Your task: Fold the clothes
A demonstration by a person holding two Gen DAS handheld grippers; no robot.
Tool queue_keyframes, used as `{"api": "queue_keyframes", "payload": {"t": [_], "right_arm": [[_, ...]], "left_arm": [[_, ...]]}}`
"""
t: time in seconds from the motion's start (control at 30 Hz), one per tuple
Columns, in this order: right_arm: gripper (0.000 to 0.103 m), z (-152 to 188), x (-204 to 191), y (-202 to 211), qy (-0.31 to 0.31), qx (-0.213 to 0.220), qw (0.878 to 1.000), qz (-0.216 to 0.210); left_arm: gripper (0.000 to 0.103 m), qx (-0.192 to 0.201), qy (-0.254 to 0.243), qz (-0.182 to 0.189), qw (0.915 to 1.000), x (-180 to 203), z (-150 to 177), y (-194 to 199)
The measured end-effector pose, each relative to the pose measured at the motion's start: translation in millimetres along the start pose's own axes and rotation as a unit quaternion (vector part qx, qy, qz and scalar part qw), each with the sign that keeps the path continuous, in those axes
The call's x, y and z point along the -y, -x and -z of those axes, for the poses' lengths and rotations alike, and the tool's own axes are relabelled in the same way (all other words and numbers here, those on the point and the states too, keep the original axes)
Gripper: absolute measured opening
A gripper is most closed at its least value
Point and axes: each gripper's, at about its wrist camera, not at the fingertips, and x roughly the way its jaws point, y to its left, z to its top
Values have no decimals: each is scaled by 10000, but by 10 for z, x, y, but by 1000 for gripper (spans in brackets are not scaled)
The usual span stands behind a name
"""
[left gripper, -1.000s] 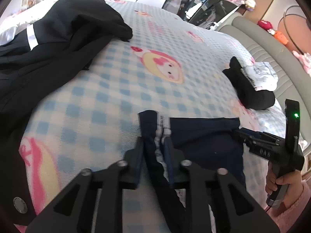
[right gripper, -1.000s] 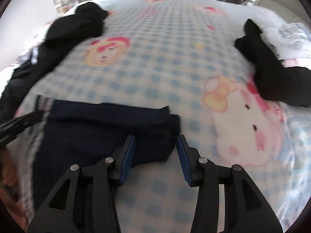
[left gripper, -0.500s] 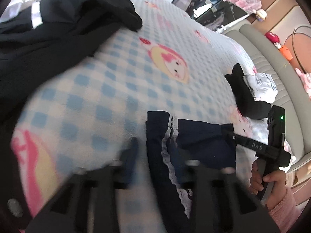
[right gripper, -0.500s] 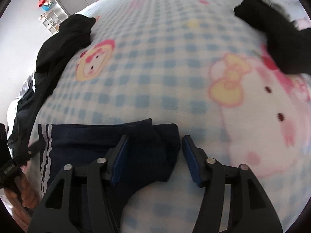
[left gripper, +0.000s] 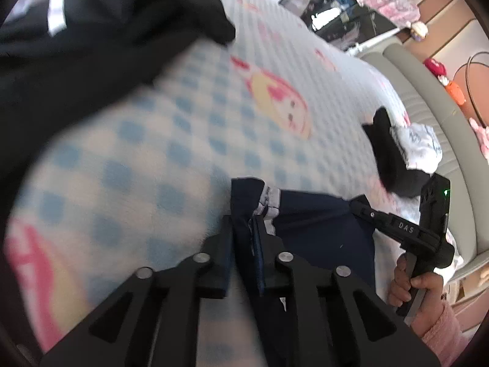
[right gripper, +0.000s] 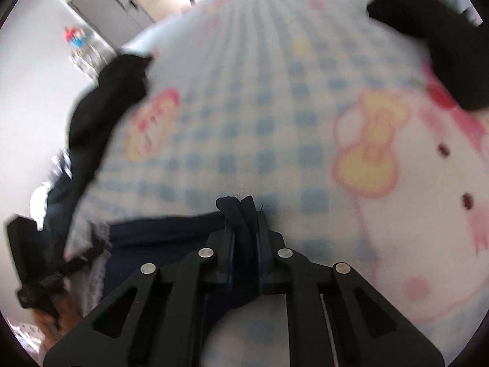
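Note:
A navy garment (left gripper: 321,229) with white side stripes lies flat on the checked blanket. My left gripper (left gripper: 244,223) pinches its striped left edge, cloth bunched between the pads while the jaws are opening slightly. My right gripper (right gripper: 244,214) grips the garment's (right gripper: 168,229) right corner; its jaws are closing and a dark fold sticks up past the tips. In the left wrist view the right gripper (left gripper: 357,206) reaches in from the right, held by a hand in a pink sleeve. The left gripper (right gripper: 76,260) shows blurred at the right wrist view's left edge.
A blue-checked blanket (left gripper: 152,153) with cartoon prints covers the bed. A black clothing pile (left gripper: 91,46) lies at the far left. Folded black and white clothes (left gripper: 394,159) sit near the grey padded edge (left gripper: 428,91) on the right. A black garment (right gripper: 443,46) lies far right.
The right jaws went from wide around the navy corner to shut on it. The left gripper tilted and now squeezes the striped edge between its pads. Both views rolled somewhat.

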Motion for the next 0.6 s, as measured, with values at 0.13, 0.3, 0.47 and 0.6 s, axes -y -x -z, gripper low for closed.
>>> {"api": "queue_keyframes", "payload": {"t": [0.13, 0.3, 0.47, 0.6], "right_arm": [[39, 14, -133, 451, 74, 933, 9950, 347], [38, 109, -579, 565, 868, 753, 9934, 45], [37, 262, -983, 48, 1680, -377, 9844, 350], [37, 133, -970, -66, 1580, -398, 9859, 387]], "left_arm": [[22, 781, -573, -414, 9944, 225, 31, 405], [22, 90, -1497, 89, 9887, 609, 35, 152], [22, -495, -1756, -269, 9828, 739, 84, -283], [22, -443, -1723, -375, 9833, 750, 16, -346]]}}
